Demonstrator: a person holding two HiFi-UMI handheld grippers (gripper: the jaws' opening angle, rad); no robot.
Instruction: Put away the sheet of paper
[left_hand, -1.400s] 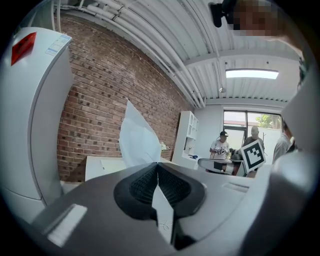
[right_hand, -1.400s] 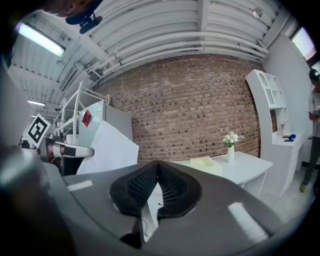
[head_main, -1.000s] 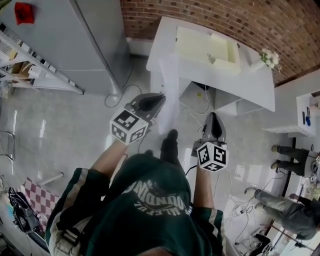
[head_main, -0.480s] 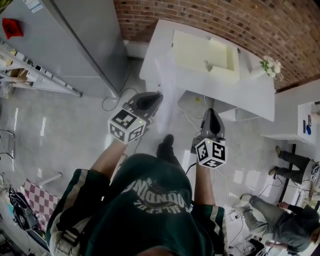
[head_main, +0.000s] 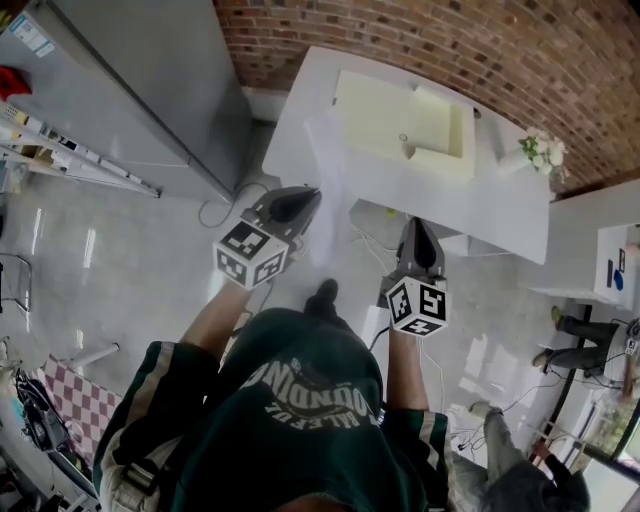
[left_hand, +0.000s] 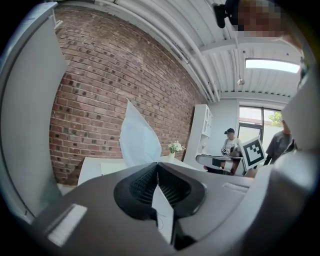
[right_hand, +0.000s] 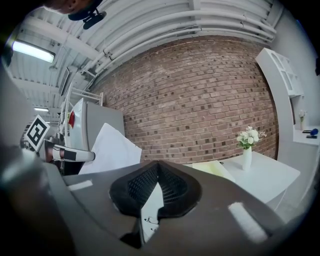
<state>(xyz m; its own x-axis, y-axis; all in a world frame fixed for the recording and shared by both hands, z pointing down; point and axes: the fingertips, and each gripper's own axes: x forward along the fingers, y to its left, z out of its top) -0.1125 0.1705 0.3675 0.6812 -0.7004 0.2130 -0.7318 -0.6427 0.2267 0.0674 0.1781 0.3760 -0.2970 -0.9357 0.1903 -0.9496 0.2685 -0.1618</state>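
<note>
The white sheet of paper (head_main: 326, 165) stands upright from my left gripper (head_main: 305, 195), which is shut on its lower edge; in the left gripper view the sheet (left_hand: 139, 142) rises above the closed tips of the left gripper (left_hand: 158, 164). My right gripper (head_main: 418, 225) is held level beside it, shut, with nothing sticking out past the tips of the right gripper (right_hand: 158, 163). From the right gripper view the sheet (right_hand: 110, 150) shows off to the left. Ahead stands a white table (head_main: 480, 205) bearing a pale yellow open folder (head_main: 400, 125).
A vase of white flowers (head_main: 540, 150) stands on the table's right end. A grey cabinet (head_main: 130, 80) and metal shelving (head_main: 70, 160) are at the left. Cables (head_main: 225, 205) lie on the glossy floor. White shelves (head_main: 620, 265) and other people (head_main: 590, 345) are at the right.
The person has stepped forward: the table and folder sit lower and nearer in the head view. Both grippers keep their pose, the left still holding the sheet.
</note>
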